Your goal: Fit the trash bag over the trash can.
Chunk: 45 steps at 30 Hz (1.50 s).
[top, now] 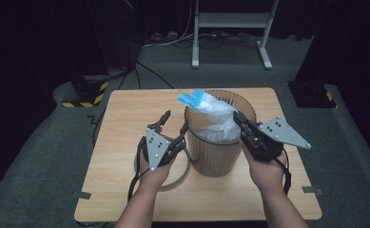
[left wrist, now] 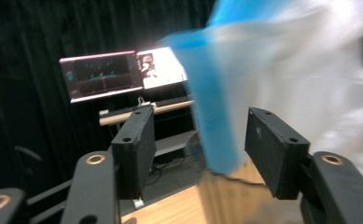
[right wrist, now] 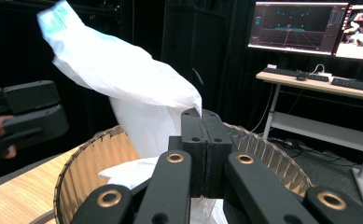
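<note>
A ribbed brown bin (top: 216, 156) stands mid-table with a white plastic bag (top: 220, 114) rising out of it; the bag's blue-edged corner (top: 192, 99) sticks up at the back left. My right gripper (top: 238, 118) is at the bin's right rim, shut on the bag's edge; in the right gripper view its jaws (right wrist: 201, 119) pinch the white film (right wrist: 123, 70) above the bin (right wrist: 90, 158). My left gripper (top: 175, 122) stands open just left of the bin. In the left gripper view its jaws (left wrist: 198, 135) gape with the blurred blue strip (left wrist: 212, 116) hanging just beyond them.
A grey ring (top: 179, 175) lies on the wooden table (top: 125, 114) under my left hand. The other hand's gripper (right wrist: 25, 116) shows at the left of the right gripper view. A desk with monitors (right wrist: 300, 25) stands behind, and a metal stand (top: 230, 28) on the floor beyond the table.
</note>
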Tool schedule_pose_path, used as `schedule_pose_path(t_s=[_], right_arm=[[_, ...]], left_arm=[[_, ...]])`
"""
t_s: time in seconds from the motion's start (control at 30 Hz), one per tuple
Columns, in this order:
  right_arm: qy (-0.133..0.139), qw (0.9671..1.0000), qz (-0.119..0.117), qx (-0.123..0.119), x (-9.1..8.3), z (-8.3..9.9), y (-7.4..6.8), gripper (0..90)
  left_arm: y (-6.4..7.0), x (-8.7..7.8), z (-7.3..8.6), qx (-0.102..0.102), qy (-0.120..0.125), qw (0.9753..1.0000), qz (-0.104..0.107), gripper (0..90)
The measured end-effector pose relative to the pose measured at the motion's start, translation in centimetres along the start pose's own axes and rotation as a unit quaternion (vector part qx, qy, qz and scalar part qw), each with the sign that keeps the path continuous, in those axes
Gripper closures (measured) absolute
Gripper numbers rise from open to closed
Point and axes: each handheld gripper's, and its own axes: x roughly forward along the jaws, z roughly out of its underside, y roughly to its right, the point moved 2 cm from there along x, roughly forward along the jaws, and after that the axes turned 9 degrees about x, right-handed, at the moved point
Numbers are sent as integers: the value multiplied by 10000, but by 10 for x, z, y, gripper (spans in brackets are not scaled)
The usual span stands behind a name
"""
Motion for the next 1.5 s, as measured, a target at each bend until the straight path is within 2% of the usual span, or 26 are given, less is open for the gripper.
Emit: schedule_pose_path(t_s=[0.07, 0.13, 0.2, 0.27, 0.33, 0.37, 0.43, 0.47, 0.63, 0.8, 0.97, 1.03, 1.17, 1.23, 1.33, 1.5], right_arm=[[1, 10000, -21, 15, -2, 2, 1, 893], [-12, 10000, -39, 57, -3, 3, 0, 893], [2, 10000, -43, 43, -3, 4, -1, 893], [-10, 10000, -52, 47, -3, 5, -1, 893], [-14, 9999, -68, 73, -1, 5, -1, 893], [-20, 9999, -79, 76, 1, 4, -1, 893], [-55, 9999, -70, 62, 4, 4, -1, 892], [-73, 9999, -61, 70, 6, 4, -1, 892], [-156, 9998, 58, 129, 15, 3, 9, 891], [-228, 9993, 275, 146, 20, 2, 20, 856], [-411, 9974, 572, 165, 29, 4, 39, 835], [-472, 9967, 618, 245, 29, 5, 45, 770], [-311, 9970, 645, 299, 16, 2, 47, 658], [-194, 9973, 629, 316, 6, 0, 46, 629], [10, 9979, 587, 280, -12, -4, 43, 629], [242, 9986, 426, 201, -31, -10, 33, 630]], left_arm=[[-7, 7, 0, -122, -19, 9999, -4, 369], [-12, 14, -3, -203, 0, 9997, 105, 346], [-11, 18, -8, -305, 134, 9987, 380, 348], [-4, 20, -13, -245, 284, 9974, 615, 403], [5, 19, -16, -215, 475, 9951, 837, 578], [7, 18, -18, -216, 561, 9944, 874, 682], [9, 14, -23, -221, 698, 9939, 830, 859], [9, 12, -26, -211, 773, 9935, 813, 898], [3, -2, -45, -183, 1203, 9908, 597, 900], [2, -15, -51, -150, 1422, 9885, 488, 900], [6, -19, -49, -210, 1447, 9880, 505, 900], [9, -17, -48, -223, 1408, 9882, 561, 900], [20, -10, -47, -141, 1339, 9885, 687, 900], [27, -4, -47, -119, 1305, 9884, 768, 900], [36, 5, -50, -116, 1273, 9880, 864, 900], [48, 20, -61, -70, 1280, 9872, 948, 900]])
